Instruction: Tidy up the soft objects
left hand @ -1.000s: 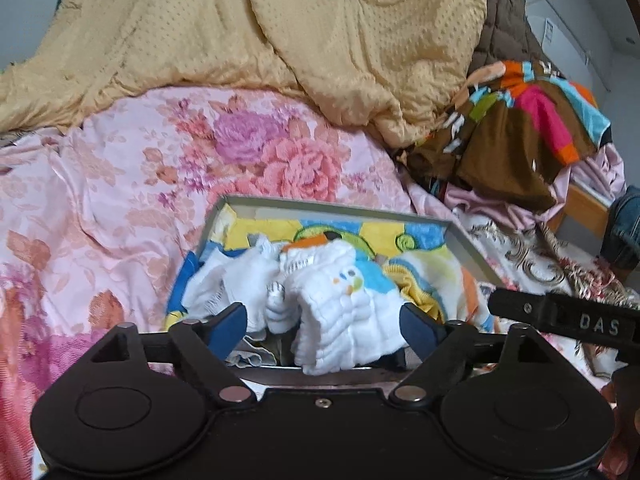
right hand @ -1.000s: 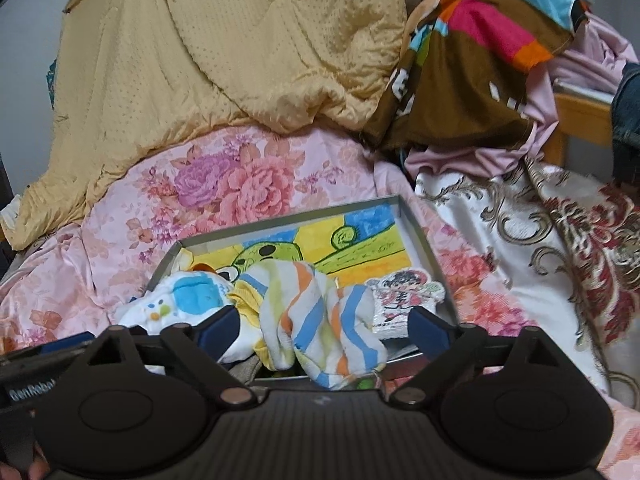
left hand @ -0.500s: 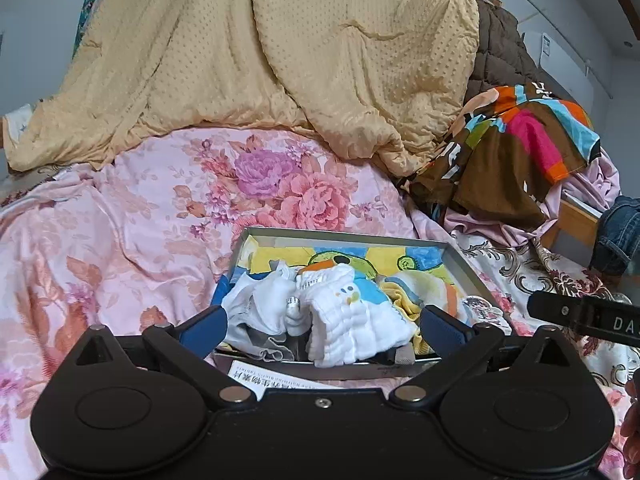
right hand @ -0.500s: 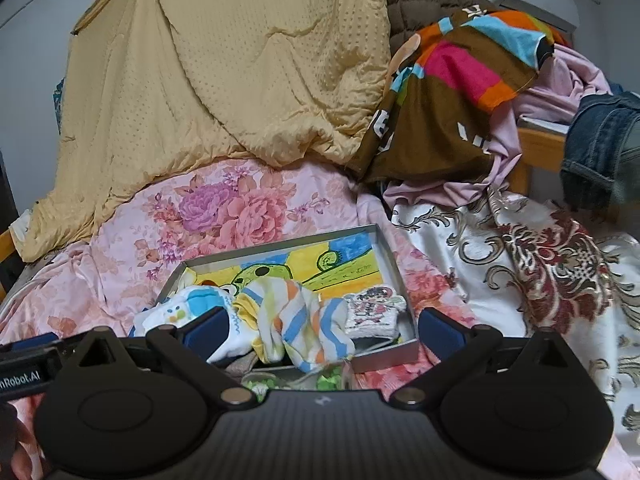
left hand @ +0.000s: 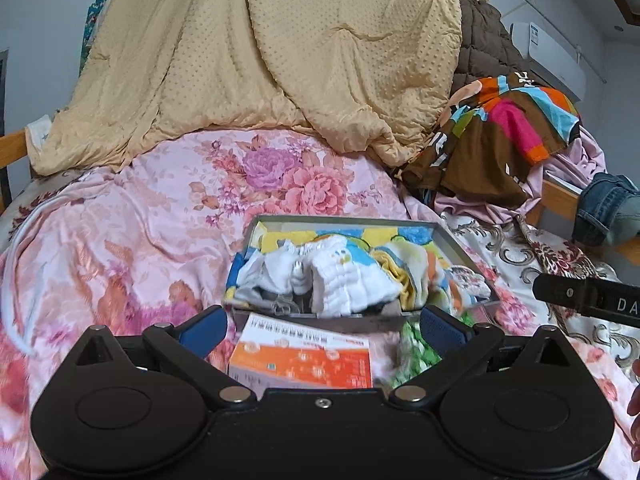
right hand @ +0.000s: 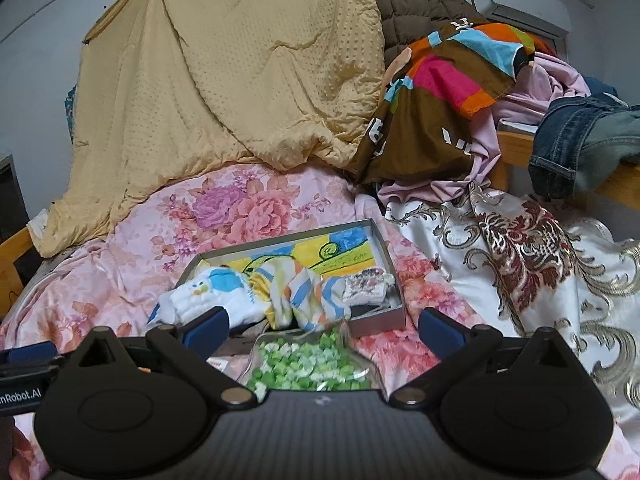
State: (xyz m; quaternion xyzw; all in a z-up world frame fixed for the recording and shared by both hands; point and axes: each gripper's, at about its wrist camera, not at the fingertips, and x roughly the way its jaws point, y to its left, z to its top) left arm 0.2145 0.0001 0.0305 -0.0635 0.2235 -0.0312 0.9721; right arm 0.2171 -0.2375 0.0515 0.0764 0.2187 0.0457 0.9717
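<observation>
On a floral bedspread [left hand: 132, 232], a shallow tray [right hand: 378, 236] already holds the small soft garments: a white knit piece [left hand: 348, 284], a striped cloth [right hand: 308, 292] and a patterned sock [right hand: 366, 286], suggesting the sorting is largely done, though they lie loosely heaped. Both the left gripper [left hand: 320, 322] and right gripper [right hand: 324, 322] stand wide apart, empty, and have pulled back from the tray, uncovering an orange box [left hand: 300, 360] and a bag of green pieces [right hand: 312, 364].

Black tongs [left hand: 320, 326], blue fingertips [left hand: 202, 330], silver pivot screws, white lettering
</observation>
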